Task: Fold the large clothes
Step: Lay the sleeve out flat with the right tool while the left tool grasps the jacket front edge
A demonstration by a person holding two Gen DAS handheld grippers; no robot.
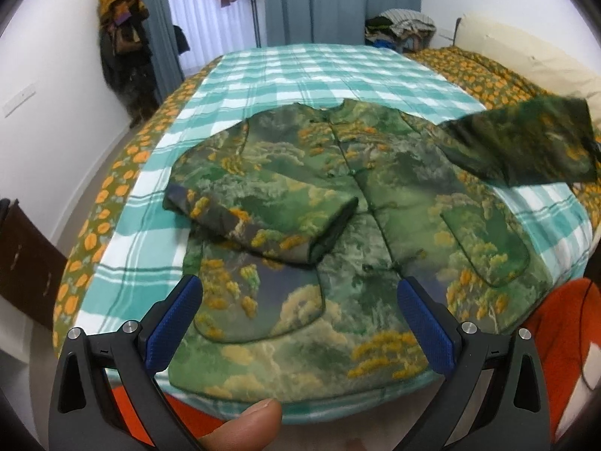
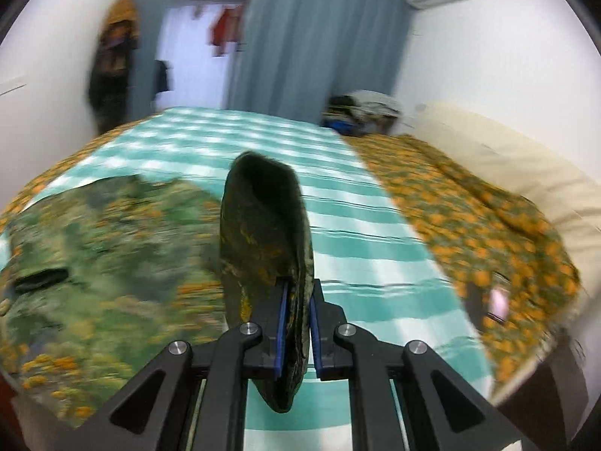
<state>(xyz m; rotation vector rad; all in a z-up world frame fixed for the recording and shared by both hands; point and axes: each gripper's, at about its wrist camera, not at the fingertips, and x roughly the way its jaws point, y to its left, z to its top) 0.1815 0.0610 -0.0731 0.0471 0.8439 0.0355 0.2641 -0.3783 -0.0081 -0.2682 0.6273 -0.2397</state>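
Right wrist view: the right gripper [image 2: 298, 300] is clenched on the jacket's sleeve cuff [image 2: 263, 225] — lifted above the checked blanket [image 2: 357, 233]. The left gripper [image 1: 300, 312] hangs released over the jacket [image 1: 338, 225] at the bed's near edge — its other sleeve [image 1: 259, 218] lies folded across the front.

Green padded jacket printed with trees and orange blossom [image 1: 338, 233], laid front-up and buttoned on the bed, its one sleeve [image 1: 259, 221] folded across the chest, its other sleeve [image 1: 526, 146] lifted clear of the bed, cuff [image 2: 266, 248] pinched at its edge.
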